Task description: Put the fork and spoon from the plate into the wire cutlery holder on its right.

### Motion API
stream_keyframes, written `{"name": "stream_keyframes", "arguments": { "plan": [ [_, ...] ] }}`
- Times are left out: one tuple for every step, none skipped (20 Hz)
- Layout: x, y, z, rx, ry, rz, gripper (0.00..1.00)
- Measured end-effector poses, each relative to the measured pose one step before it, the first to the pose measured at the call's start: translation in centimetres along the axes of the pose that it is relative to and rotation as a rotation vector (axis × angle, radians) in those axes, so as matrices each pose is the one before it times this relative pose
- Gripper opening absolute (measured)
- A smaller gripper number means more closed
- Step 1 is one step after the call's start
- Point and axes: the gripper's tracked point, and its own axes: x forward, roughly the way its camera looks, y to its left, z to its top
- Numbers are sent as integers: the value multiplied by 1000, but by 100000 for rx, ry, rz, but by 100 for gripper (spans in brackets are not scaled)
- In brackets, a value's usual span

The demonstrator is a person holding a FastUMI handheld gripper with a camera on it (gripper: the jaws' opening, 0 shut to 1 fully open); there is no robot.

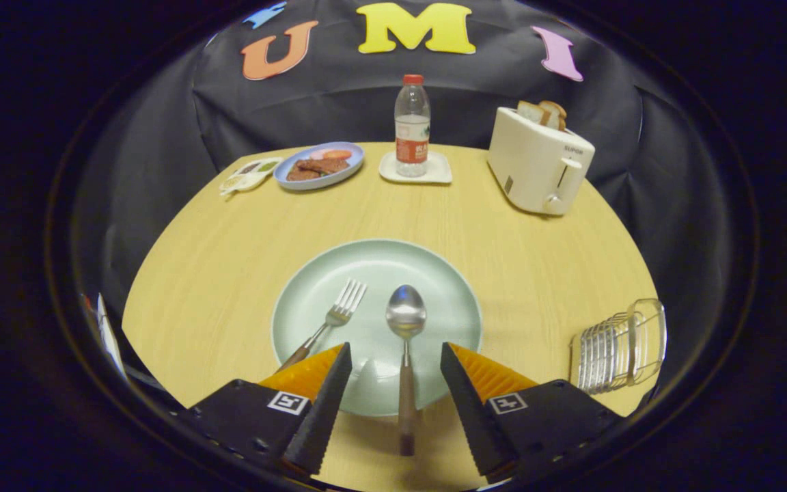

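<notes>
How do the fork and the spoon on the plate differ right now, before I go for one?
The spoon lies straight, its handle running between the open jaws of the gripper; the fork lies slanted, its handle passing behind the left finger. The spoon's handle overhangs the plate. Both are metal with brown handles, heads pointing away.

We see a round, light wood-grain counter [229, 260] under even indoor light, backed by a black cloth wall [161, 116] hanging in soft folds. Far beyond the tongs, along the counter's back edge, stands a cream toaster [537, 164] holding bread slices [544, 113].
</notes>
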Motion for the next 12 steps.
{"name": "stream_keyframes", "arguments": {
  "plan": [
    [488, -174, -606, 1636, 2621, -571, 76],
    [354, -107, -192, 957, 1606, -458, 73],
    [51, -156, -97, 314, 906, -614, 66],
    [203, -259, -97, -413, 676, -919, 59],
    [298, -152, -303, -572, 807, -699, 52],
    [220, -159, -137, -11, 829, -422, 45],
    [137, 184, -401, 128, 1426, 1104, 40],
    [191, 338, -356, 248, 1428, 1787, 38],
    [121, -292, -229, -221, 1038, -1488, 38],
    [-246, 52, -153, 67, 689, 222, 24],
    [46, 46, -3, -597, -56, -65, 10],
    [-458, 136, 165, -760, -640, 1114, 8]
  ]
}}
